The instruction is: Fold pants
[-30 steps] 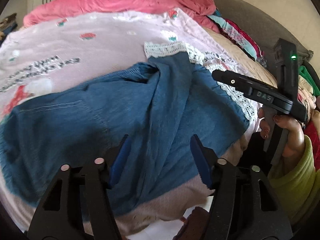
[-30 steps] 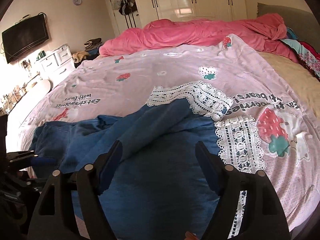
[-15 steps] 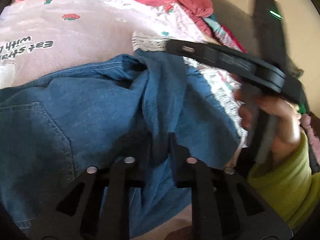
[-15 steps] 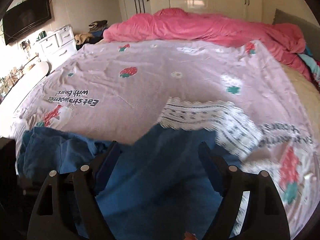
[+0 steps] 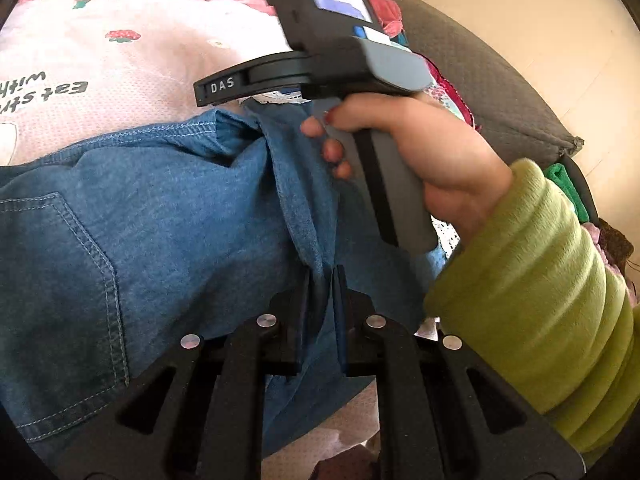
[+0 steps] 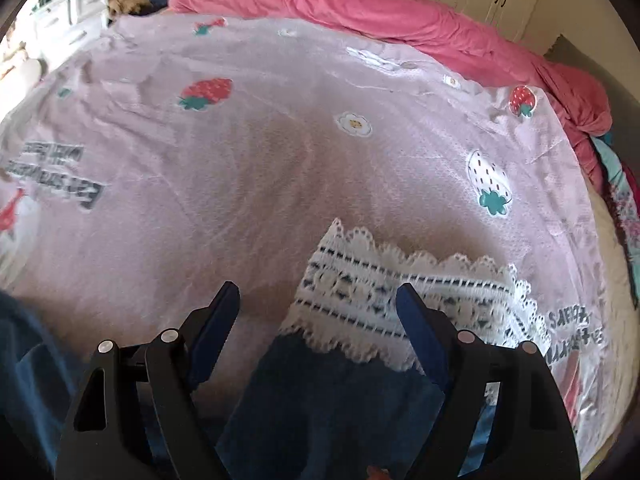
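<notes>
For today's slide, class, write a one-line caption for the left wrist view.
Left tongs shut on a ridge of the blue denim pants on the bed, a hand holding the other tool above.

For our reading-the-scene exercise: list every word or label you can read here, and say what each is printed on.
"DAS": on the black arm of the right gripper, seen from the left wrist.
"Eat" and "with": upside down on the pink bedspread; the rest is cut off.
Bedspread lettering in the right wrist view: too blurred to read.

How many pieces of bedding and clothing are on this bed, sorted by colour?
Blue: 1, the denim pants
Pale pink: 1, the strawberry-print quilt
Bright pink: 1, the bunched duvet
White: 1, the lace trim
Total: 4
</notes>
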Available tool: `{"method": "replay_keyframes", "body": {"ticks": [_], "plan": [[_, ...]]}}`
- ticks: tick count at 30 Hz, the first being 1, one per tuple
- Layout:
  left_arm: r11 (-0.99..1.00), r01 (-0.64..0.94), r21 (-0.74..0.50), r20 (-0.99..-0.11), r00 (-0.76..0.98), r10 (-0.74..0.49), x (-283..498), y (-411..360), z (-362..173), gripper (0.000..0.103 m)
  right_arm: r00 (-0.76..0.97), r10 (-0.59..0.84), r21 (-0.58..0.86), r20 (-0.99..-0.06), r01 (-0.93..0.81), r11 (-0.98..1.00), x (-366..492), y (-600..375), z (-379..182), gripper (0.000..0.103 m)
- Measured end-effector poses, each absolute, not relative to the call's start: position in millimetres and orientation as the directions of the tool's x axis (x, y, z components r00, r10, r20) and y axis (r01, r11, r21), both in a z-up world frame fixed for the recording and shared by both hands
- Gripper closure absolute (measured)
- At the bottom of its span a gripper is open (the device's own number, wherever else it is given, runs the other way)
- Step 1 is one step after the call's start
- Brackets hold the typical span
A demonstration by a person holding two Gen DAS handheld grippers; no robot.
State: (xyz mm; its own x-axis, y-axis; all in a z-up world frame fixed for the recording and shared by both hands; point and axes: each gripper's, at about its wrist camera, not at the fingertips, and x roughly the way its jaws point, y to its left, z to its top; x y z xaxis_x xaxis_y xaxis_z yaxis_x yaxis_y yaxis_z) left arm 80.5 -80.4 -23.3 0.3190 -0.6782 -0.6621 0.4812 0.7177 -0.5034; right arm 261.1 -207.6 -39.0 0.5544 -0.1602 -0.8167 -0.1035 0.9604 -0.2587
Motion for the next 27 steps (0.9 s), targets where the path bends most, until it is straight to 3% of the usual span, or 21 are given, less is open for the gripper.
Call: {"method": "replay_keyframes", "body": {"ticks": [2, 3, 4, 5, 6, 9, 15, 21, 23, 27], "plan": [[0.727, 0.483, -0.488, -0.668, 0.33, -0.667, 77.1, -79.7, -21.0, 0.098, 0.546, -0.156, -0.251, -0.823, -0.103, 0.963, 266.3, -211.0, -43.3, 0.03], [0.734, 0.487, -0.473, -0.672, 0.34, -0.658, 76.2, -80.3, -20.0, 0.098, 0.537, -0.136, -0.226, -0.833, -0.106, 0.968, 268.6, -215.3, -45.5, 0.051], [0.739, 0.489, -0.463, -0.675, 0.346, -0.652, 75.3, -81.1, -19.0, 0.098, 0.536, -0.114, -0.204, -0.837, -0.112, 0.973, 269.2, -218.8, -46.1, 0.062], [0.747, 0.493, -0.445, -0.682, 0.354, -0.64, 74.0, -82.3, -18.3, 0.098, 0.551, -0.111, -0.212, -0.827, -0.123, 0.969, 266.9, -221.2, -44.4, 0.079], [0.754, 0.495, -0.432, -0.688, 0.359, -0.631, 73.0, -82.7, -18.0, 0.098, 0.558, -0.111, -0.222, -0.822, -0.134, 0.966, 263.5, -222.8, -42.5, 0.088], [0.758, 0.49, -0.431, -0.694, 0.356, -0.626, 74.0, -82.6, -18.6, 0.098, 0.593, -0.044, -0.146, -0.804, -0.124, 0.982, 246.7, -237.7, -29.0, 0.092], [0.788, 0.496, -0.365, -0.703, 0.408, -0.583, 72.5, -85.6, -12.0, 0.096, 0.684, 0.126, 0.137, -0.718, -0.039, 0.99, 188.5, -304.1, 10.0, 0.092], [0.802, 0.509, -0.313, -0.709, 0.436, -0.554, 74.1, -84.2, -22.1, 0.088, 0.771, 0.165, 0.315, -0.616, 0.049, 0.948, 110.6, -358.8, 36.6, 0.092], [0.805, 0.518, -0.29, -0.709, 0.448, -0.545, 74.6, -84.5, -24.6, 0.082, 0.783, 0.162, 0.357, -0.6, 0.081, 0.93, 87.5, -371.9, 36.2, 0.092], [0.81, 0.535, -0.24, -0.711, 0.472, -0.522, 71.3, -88.4, -26.1, 0.08, 0.768, 0.161, 0.427, -0.62, 0.157, 0.891, 47.3, -392.6, 15.6, 0.092]]}}
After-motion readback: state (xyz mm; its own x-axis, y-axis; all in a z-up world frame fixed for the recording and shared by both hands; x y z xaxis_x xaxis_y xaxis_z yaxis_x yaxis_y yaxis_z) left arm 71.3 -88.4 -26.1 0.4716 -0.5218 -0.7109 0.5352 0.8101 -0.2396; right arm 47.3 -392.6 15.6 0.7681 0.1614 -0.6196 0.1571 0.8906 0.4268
